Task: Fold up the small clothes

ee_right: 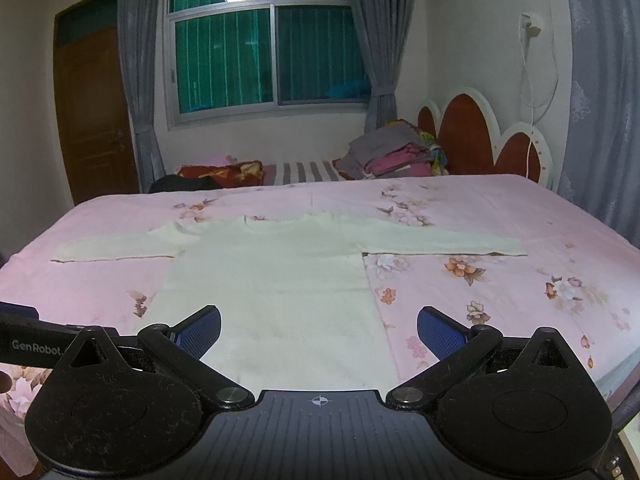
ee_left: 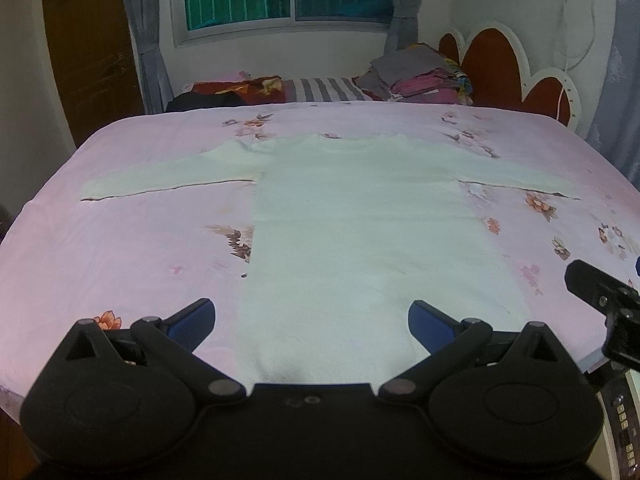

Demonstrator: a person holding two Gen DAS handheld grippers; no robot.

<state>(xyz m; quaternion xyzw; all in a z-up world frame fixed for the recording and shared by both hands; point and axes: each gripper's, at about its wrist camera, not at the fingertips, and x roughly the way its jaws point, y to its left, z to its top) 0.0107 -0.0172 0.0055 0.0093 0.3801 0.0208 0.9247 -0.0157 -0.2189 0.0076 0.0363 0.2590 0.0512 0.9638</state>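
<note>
Your left claw [ee_left: 312, 326] and right claw [ee_right: 319, 332] both hang spread above the sweater [ee_left: 360, 240] lying flat, sleeves out, on the bed [ee_left: 120, 240].

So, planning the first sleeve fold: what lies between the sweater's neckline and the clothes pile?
Only flowered pink bedsheet between the cream sweater and the clothes pile, in both views.

text: "GenRobot." | on: black body of left gripper [ee_right: 24, 344] | right-wrist view
</note>
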